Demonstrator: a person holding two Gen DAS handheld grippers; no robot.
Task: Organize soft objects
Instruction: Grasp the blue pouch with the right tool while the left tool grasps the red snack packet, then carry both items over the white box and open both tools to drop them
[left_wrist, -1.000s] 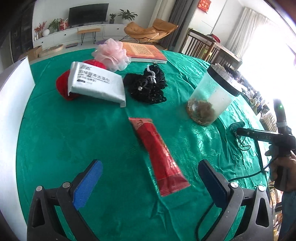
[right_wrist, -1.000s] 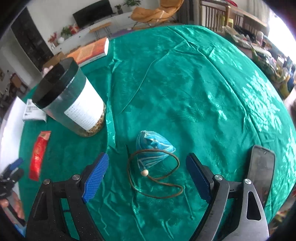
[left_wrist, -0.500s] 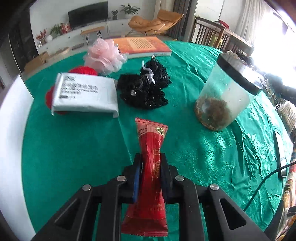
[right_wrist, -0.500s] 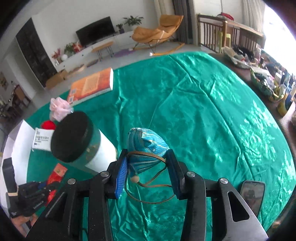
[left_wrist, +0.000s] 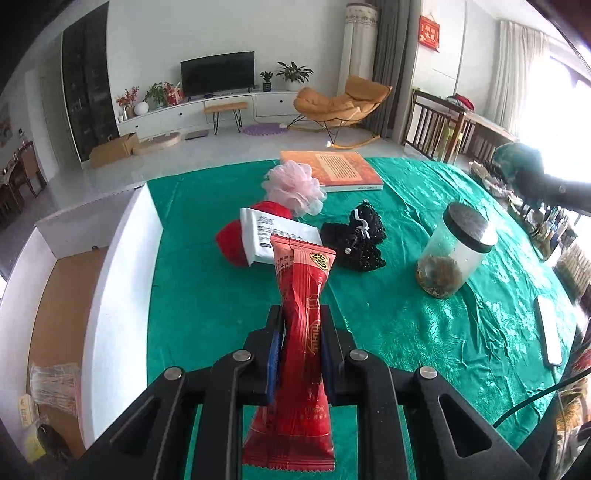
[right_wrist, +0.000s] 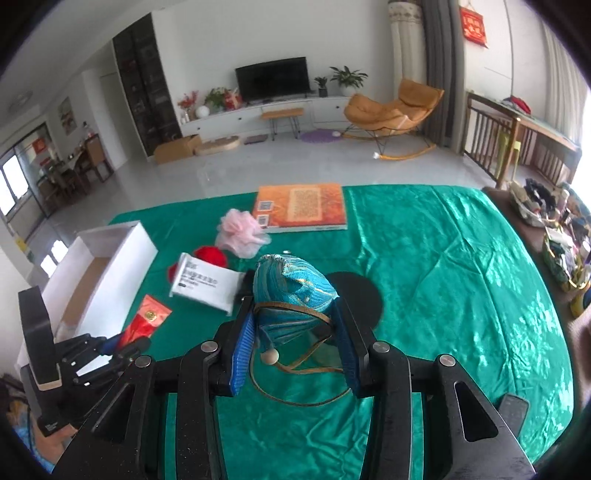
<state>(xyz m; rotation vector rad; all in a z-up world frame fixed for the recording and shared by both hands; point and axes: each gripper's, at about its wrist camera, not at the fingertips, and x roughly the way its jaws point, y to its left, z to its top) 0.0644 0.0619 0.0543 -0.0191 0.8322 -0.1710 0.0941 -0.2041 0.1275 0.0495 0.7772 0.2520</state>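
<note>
Left gripper (left_wrist: 301, 328): clamped tight on red sachet (left_wrist: 301, 354), pinched at mid-length, sachet upright at lower centre of left wrist view, clear of green tablecloth (left_wrist: 424, 332). Right gripper (right_wrist: 295, 332): narrowed onto blue pouch (right_wrist: 291, 291), pads pressing both flanks, brown cord and bead dangling below, centre of right wrist view.

Edges and room: white open box (left_wrist: 122, 277) along left side of left view, wall upright at cloth edge, brown floor inside. Open cloth between box wall and sachet; further open cloth at right of right view, up to far table rim. Clustered mid-frame in left view: white tissue pack (left_wrist: 273, 236) lying on red ball (left_wrist: 232, 240), pink mesh puff (left_wrist: 295, 188) just behind, black netted item (left_wrist: 354, 240) just beside pack, lidded jar (left_wrist: 450, 254) well apart to right, orange book (left_wrist: 332, 171) at far edge. Phone (left_wrist: 548, 332) near right rim.

Against a second ago: both sets of jaws then wide, sachet and pouch flat on cloth; now both gripped and raised. More room floor and box interior in view.
</note>
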